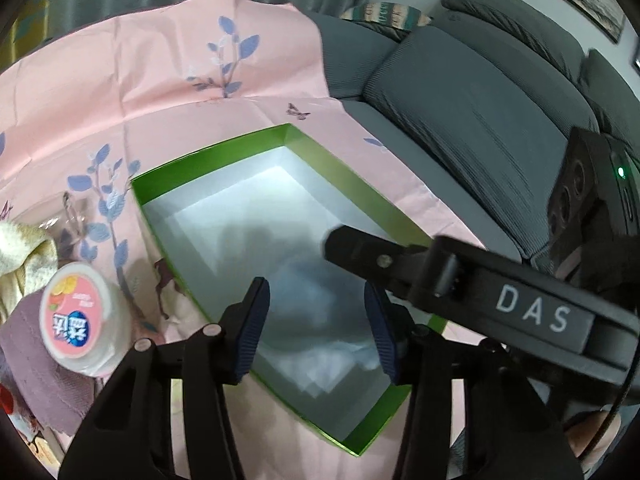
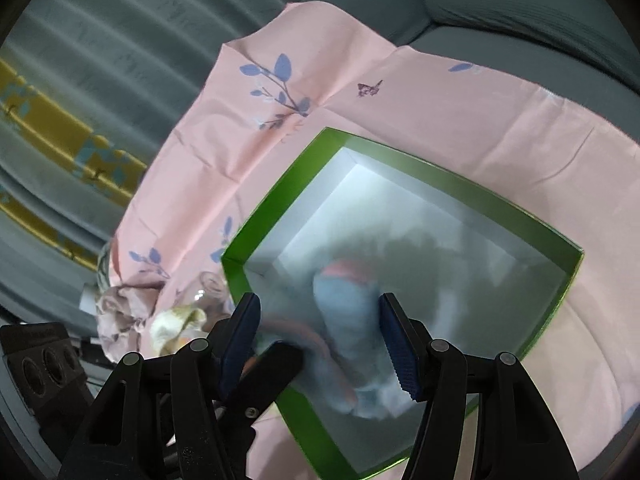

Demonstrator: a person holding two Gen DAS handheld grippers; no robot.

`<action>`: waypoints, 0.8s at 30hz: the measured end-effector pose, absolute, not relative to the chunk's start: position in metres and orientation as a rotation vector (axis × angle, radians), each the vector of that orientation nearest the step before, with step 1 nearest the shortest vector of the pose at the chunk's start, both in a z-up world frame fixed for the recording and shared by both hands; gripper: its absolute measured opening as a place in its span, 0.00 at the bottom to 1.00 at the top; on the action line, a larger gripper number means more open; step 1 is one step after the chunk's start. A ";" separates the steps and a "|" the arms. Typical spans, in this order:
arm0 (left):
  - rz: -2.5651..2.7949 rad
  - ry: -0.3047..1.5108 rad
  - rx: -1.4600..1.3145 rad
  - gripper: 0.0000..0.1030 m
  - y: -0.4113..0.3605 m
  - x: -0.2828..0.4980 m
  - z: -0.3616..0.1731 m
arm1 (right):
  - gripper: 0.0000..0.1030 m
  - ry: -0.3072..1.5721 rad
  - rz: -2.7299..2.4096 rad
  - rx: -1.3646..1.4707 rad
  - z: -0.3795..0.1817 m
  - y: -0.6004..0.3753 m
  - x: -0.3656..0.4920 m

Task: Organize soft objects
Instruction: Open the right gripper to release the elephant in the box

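Observation:
A green box [image 1: 340, 168] with a white inside lies open on a pink flowered cloth [image 1: 168, 92]. In the right wrist view a blurred pale blue soft cloth [image 2: 348, 320] with a pink edge fills the gap between the pads of my right gripper [image 2: 322, 346], low inside the box [image 2: 440, 184]. The pads seem to press on it. My left gripper [image 1: 318, 332] stands over the same cloth [image 1: 320, 320] with its jaws apart, its pads clear of it. One left finger [image 2: 276, 360] reaches in from the lower left. The right gripper's finger [image 1: 344, 244] crosses the left wrist view.
Left of the box lie a round white tub with a pink lid [image 1: 80, 320], a mauve cloth [image 1: 36, 364] and a cream fluffy cloth [image 1: 20, 252]. Grey sofa cushions [image 1: 480, 128] rise behind and to the right. Crumpled soft items [image 2: 132, 312] lie at the pink cloth's left edge.

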State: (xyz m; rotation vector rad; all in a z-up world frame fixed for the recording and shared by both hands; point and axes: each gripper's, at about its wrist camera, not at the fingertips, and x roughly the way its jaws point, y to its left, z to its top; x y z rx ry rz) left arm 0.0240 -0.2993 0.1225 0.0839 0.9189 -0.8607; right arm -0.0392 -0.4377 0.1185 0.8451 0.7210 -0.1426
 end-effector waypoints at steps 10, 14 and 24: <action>-0.850 0.926 0.058 0.51 -0.294 0.026 0.126 | 0.62 0.707 -0.286 0.767 0.125 -0.444 -0.050; -0.809 0.873 0.057 0.70 -0.278 0.024 0.140 | 0.66 0.622 -0.371 0.700 0.138 -0.444 -0.059; -0.647 0.813 0.044 0.74 -0.215 0.024 0.164 | 0.85 0.701 -0.457 0.586 0.123 -0.421 -0.025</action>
